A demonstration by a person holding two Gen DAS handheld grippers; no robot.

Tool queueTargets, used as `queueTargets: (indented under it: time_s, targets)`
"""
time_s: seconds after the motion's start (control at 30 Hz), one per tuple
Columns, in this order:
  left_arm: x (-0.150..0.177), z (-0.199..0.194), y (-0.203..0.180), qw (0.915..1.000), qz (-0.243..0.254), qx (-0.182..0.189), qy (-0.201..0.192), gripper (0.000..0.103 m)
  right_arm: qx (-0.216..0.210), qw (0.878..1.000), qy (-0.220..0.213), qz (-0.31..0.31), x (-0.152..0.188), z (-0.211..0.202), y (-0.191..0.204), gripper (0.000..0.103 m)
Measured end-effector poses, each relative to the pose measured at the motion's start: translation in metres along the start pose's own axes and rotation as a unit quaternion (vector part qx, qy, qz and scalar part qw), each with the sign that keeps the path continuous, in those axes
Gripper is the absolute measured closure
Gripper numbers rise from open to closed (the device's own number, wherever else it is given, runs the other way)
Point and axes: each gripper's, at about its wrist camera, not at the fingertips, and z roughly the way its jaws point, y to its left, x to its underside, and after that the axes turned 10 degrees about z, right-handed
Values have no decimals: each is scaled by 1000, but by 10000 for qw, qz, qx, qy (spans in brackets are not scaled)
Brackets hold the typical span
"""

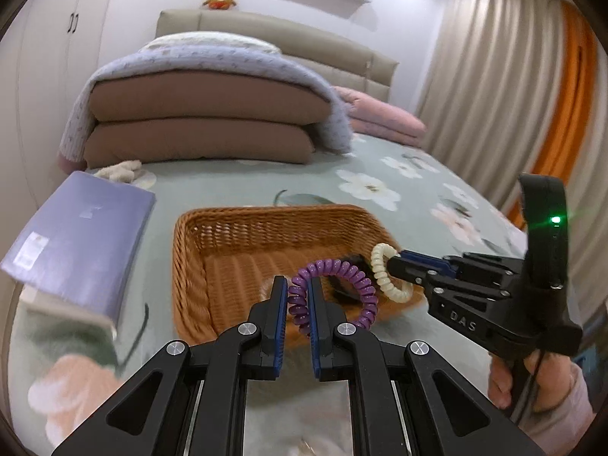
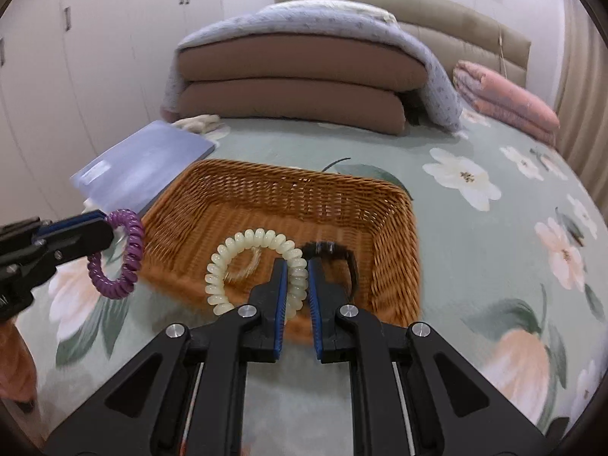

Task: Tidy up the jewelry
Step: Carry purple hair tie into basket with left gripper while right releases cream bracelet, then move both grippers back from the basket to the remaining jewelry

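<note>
The bed (image 2: pixel 475 228) spread wide and soft beyond both grippers, with bare floral sheet to the right of the right gripper and a folder (image 2: pixel 144 167) lying to the left, just behind the left gripper. Ahead of and below both grippers sat the basket (image 2: pixel 395 235), a shallow woven tray with low, stiff walls and an open top; a dark band (image 2: pixel 349 262) already lay inside it near the front right corner, so the clearest floor looked to be the left and back half. The left gripper (image 1: pixel 294 296) was closed on the purple coil (image 1: pixel 357 281), pinching one side of the loop while the rest hung free to its right. The right gripper (image 2: pixel 295 281) was closed on the cream coil (image 2: pixel 250 239) the same way, the loop standing out to its left. Both coils appeared light, springy plastic spirals, likely to stretch and bounce rather than break, and somewhat slick, so a pinch across one strand seemed the sound hold. The two coils hung near each other but apart above the basket's front rim; that rim and the neighbouring gripper looked like the only edges to mind.
</note>
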Motion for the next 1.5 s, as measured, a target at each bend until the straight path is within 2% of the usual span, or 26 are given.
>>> queueTargets:
  time_s: [0.1, 0.23, 0.4, 0.67, 0.73, 0.8, 0.87, 1.0, 1.07, 1.1, 1.17, 1.2, 1.23, 1.27, 1.37, 1.43, 1.5]
  targets:
    - [-3, 38, 14, 9996, -112, -143, 206, 92, 48, 9999, 86, 69, -14, 35, 3, 93]
    - [8, 75, 32, 9984, -289, -181, 456, 92, 57, 9998, 205, 15, -17, 66, 13, 92]
    - [15, 85, 33, 9980, -139, -299, 545, 93, 192, 9990, 338, -198, -10, 90, 23, 92]
    - [18, 88, 29, 9978, 24, -393, 542, 92, -14, 9987, 513, 19, -4, 100, 15, 92]
    - [18, 88, 31, 9980, -35, -285, 567, 86, -250, 9979, 560, 188, -3, 94, 11, 92]
    - [19, 84, 33, 9983, -92, -234, 532, 58, -449, 9968, 585, 298, -1, 88, 8, 92]
    - [19, 73, 32, 9990, -134, -243, 342, 46, -637, 9957, 528, 420, 3, 79, 4, 92]
    - [15, 46, 29, 9997, -213, 24, 105, 46, -932, 9938, 329, 511, 16, 49, 2, 91]
    - [16, 24, 24, 9995, -244, 181, -67, 46, -1238, 9900, 291, 617, 25, 26, 1, 90]
    - [18, 14, 21, 9994, -227, 216, -130, 46, -1379, 9879, 240, 664, 30, 13, 1, 85]
    - [26, -12, 11, 9993, -129, 233, -255, 46, -1560, 9852, 51, 707, 42, -15, 2, 57]
    - [31, -22, 7, 9993, -86, 232, -291, 46, -1632, 9841, -32, 705, 47, -27, 2, 27]
    - [37, -38, 0, 9991, -26, 238, -346, 46, -1756, 9819, -148, 690, 56, -45, 3, 23]
    - [42, -49, -4, 9990, 9, 246, -381, 46, -1785, 9816, -189, 657, 63, -56, 6, 23]
    - [61, -87, -18, 9984, 123, 230, -502, 45, -1613, 9851, -278, 530, 85, -90, 15, 22]
    - [73, -110, -22, 9980, 127, 205, -580, 45, -1184, 9919, -345, 316, 98, -109, 22, 8]
    - [84, -132, -26, 9978, 106, 175, -638, 41, -469, 9974, -540, 32, 113, -130, 29, 5]
